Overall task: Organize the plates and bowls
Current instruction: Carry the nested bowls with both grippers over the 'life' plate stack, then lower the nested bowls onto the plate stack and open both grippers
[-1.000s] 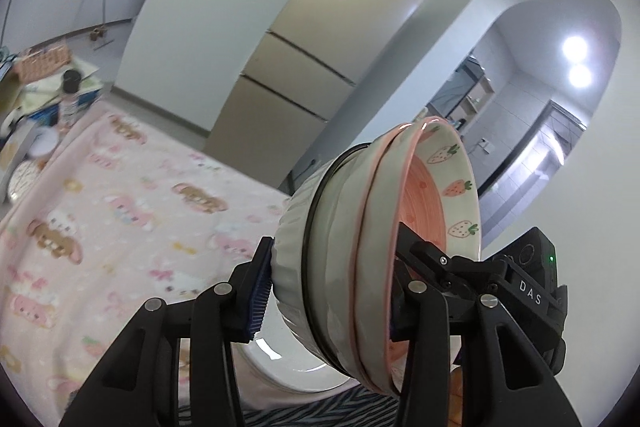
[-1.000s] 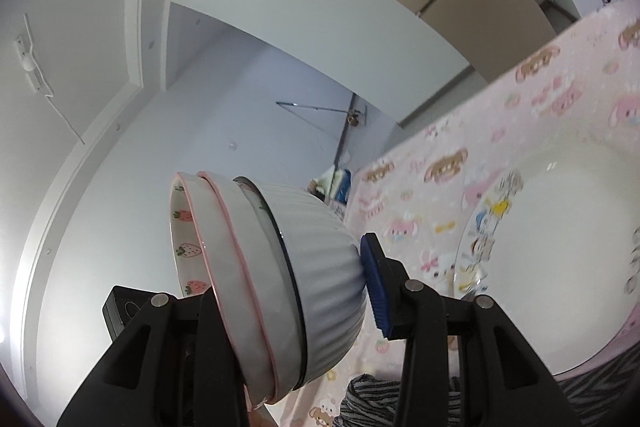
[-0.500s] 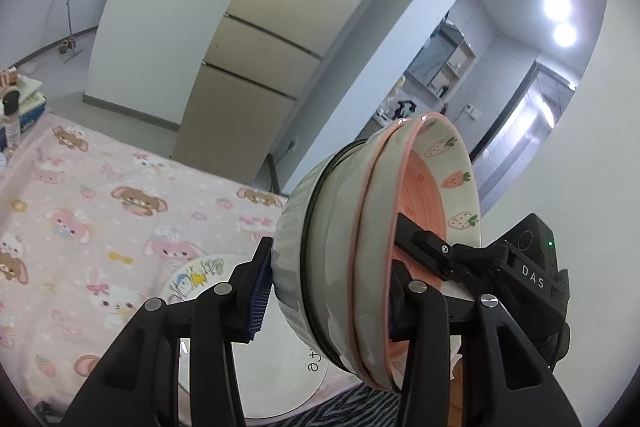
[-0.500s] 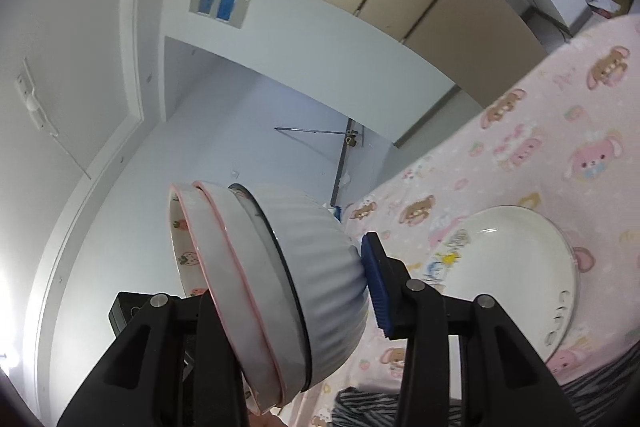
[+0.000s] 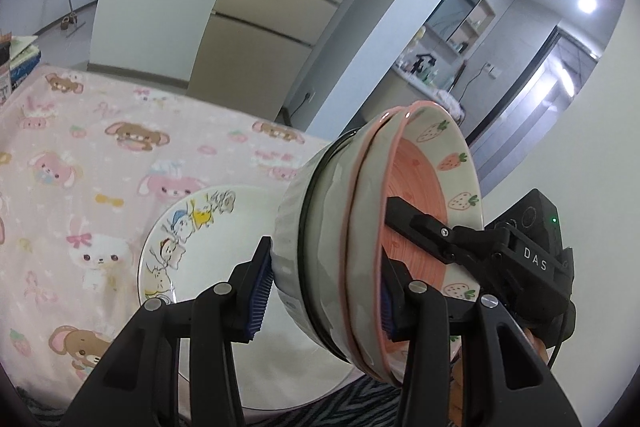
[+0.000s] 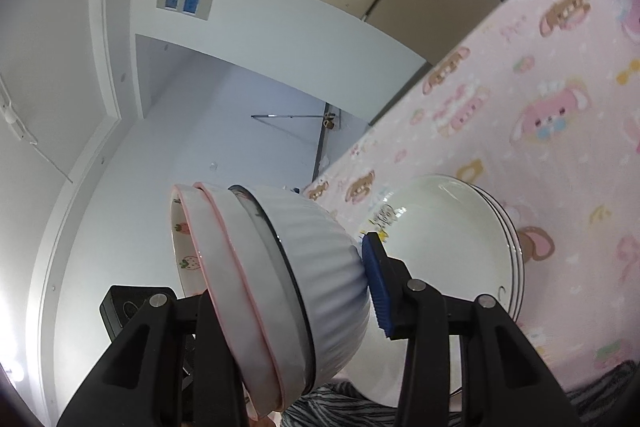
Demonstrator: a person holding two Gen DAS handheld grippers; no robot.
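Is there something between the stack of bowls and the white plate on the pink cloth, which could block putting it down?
Nothing visible stands between. The nested bowls, held by both claws, hang tilted above the cartoon-printed plate, whose surface looks bare on the pink tablecloth.

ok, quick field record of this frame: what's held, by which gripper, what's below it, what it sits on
held: stack of nested bowls, tipped on its side, off the table
outer bowl: white ribbed bowl
inner bowl: strawberry bowl, pink inside
left gripper: clamped across the stack
right gripper: clamped across the stack
below: white plates, stacked, cartoon print on the top one
surface: pink cartoon tablecloth
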